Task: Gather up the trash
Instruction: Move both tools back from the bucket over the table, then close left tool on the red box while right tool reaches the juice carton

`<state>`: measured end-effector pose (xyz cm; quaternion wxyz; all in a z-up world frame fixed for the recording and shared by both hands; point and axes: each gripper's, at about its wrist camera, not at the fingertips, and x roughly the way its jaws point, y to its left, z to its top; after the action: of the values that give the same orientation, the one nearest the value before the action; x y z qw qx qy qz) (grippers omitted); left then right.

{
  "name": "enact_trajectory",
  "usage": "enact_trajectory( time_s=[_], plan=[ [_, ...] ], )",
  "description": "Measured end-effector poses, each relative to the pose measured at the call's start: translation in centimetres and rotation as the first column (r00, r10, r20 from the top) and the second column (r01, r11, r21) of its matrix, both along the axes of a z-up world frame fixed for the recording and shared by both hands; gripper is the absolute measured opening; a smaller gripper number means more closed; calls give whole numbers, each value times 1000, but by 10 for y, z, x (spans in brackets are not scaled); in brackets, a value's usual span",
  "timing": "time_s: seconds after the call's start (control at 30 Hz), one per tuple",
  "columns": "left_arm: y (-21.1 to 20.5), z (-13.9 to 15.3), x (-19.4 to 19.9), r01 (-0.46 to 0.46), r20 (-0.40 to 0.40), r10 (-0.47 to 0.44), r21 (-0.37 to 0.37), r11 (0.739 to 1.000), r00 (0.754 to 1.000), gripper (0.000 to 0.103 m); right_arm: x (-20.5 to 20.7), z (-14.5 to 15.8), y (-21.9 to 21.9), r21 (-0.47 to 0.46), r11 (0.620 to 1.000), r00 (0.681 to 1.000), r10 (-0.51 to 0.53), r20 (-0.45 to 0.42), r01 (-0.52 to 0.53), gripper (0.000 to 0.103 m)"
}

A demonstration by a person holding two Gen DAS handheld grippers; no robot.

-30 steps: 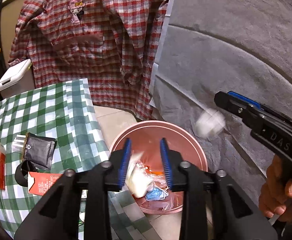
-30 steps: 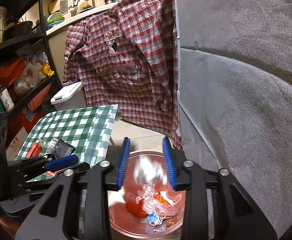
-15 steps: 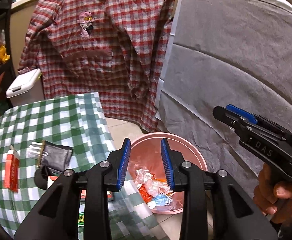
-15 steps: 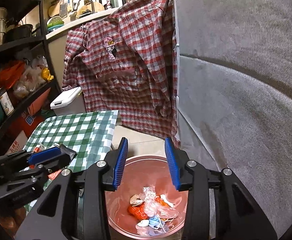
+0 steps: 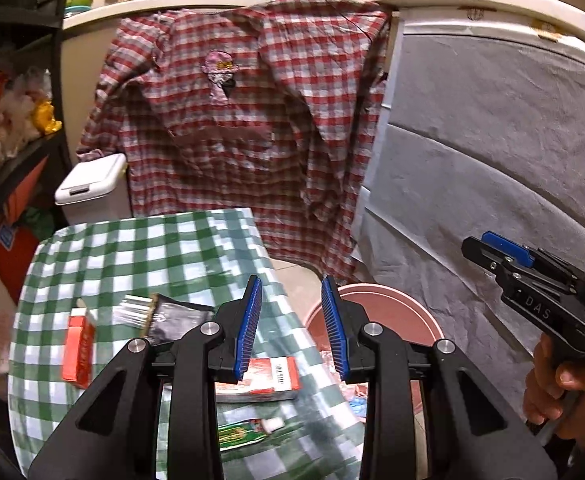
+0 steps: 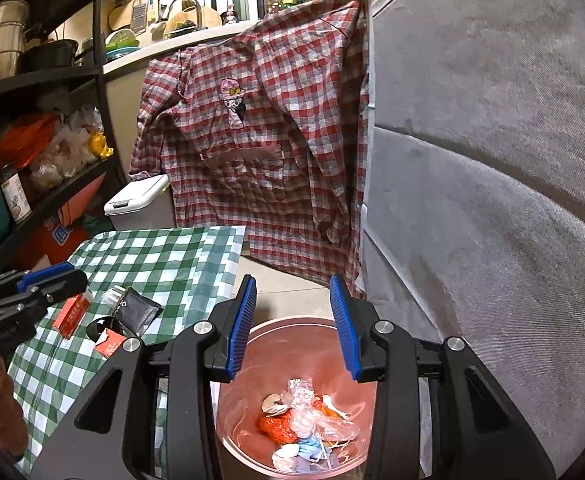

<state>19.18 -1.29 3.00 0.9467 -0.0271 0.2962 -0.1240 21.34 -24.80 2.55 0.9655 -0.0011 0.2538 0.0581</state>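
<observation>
Cramped kitchen corner here: a red plaid shirt [image 5: 244, 128] hangs off the counter edge, grey fabric [image 6: 492, 184] covers the wall on the right, and dark shelves [image 6: 40, 80] stuffed with pots and bags run down the left. A white lidded bin [image 5: 90, 188] sits on the floor under the shirt.

The bench [image 5: 140, 256] has a green-and-white checked cloth on it. Lying on it are a red carton [image 5: 78, 346], a black pouch [image 5: 176, 320] with some clear plastic beside it, a red-and-white box [image 5: 266, 376] nearer the camera, and a green tube [image 5: 248, 430] at the front edge.

The pink bucket [image 6: 292, 344] stands on the floor just right of the bench. Inside is the trash [image 6: 308, 420]: crumpled clear plastic, something orange-red, a blue face mask and white bits, all piled at the bottom.

The left gripper [image 5: 292, 328] hangs over the bench's right edge, blue pads spread partway with nothing between them. The right gripper [image 6: 294, 324] is above the bucket, pointing down into it, also spread partway and empty. In the left wrist view you can see the right gripper off to the side with a hand [image 5: 564, 384] on its handle, out in front of the grey fabric.
</observation>
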Motion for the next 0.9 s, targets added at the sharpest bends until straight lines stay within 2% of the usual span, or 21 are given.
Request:
enact_trajectory(
  time_s=[0.33,0.6,0.9],
  plan=[
    [38,7,-6,-41,26,42,-19,999,999,31,0,-3,24,-4,999,999,32,1,-32,38],
    [67,6,-3,-89,23,89,-23,996,996,31,8,-8,45,-5,996,996,85,-10,-85,17],
    [96,-8,6,-132,1,132,19,991,991,31,14,-12,67,-4,988,988,153,-11,-153,8]
  ],
)
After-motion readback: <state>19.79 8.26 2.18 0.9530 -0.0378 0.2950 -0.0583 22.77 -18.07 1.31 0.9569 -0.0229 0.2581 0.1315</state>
